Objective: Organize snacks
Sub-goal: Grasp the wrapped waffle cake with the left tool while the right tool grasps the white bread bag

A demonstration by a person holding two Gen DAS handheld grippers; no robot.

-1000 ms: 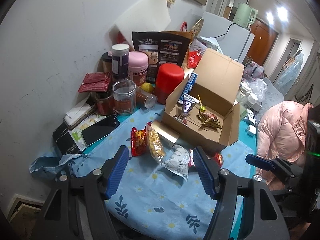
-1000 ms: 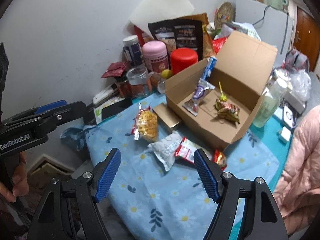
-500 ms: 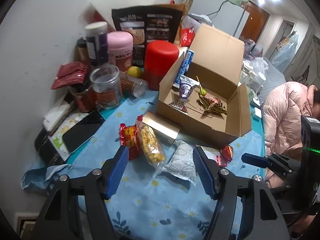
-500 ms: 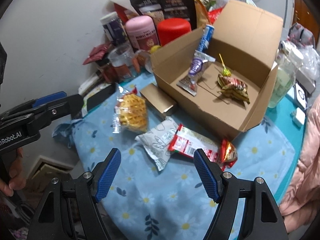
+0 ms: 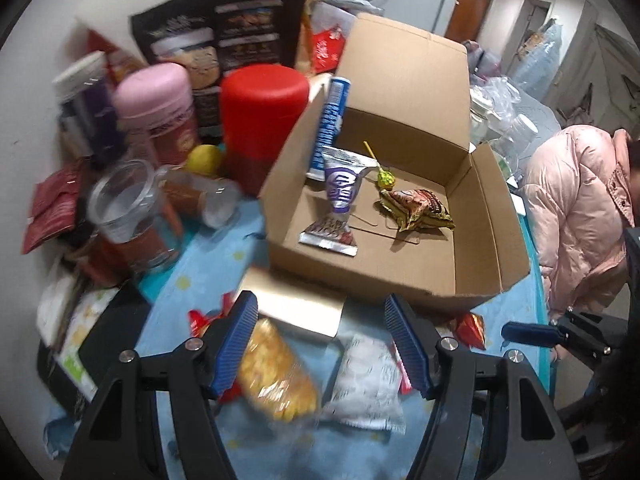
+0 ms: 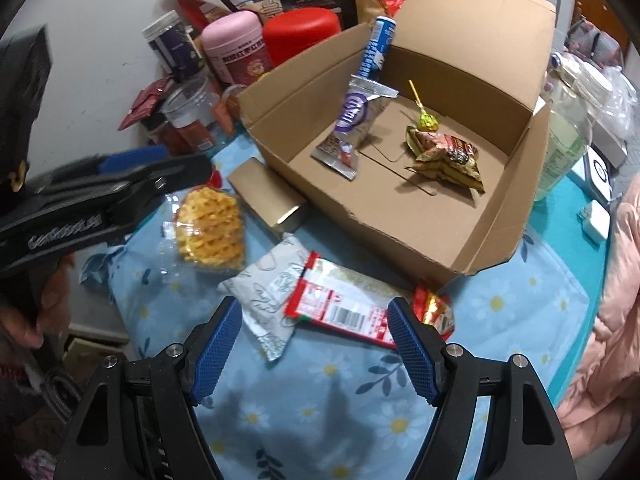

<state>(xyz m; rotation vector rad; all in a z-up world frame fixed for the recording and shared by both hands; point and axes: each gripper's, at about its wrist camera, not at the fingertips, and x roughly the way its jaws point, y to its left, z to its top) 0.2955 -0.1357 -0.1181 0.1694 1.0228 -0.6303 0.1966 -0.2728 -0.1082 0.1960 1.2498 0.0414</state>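
Waffle pack [image 5: 276,372] between left tool [image 5: 322,344] fingers, untouched; both tools agape, empty.

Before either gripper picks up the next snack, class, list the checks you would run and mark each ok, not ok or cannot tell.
1. Left gripper open, empty: ok.
2. Right gripper open, empty: ok.
3. Cardboard box open, floor space free: ok.
4. Waffle packet lying clear of the box: ok.
5. Red-and-white packet free to lift: not ok, it overlaps the white packet.
6. Left gripper centred on the waffle packet: cannot tell, blurred.
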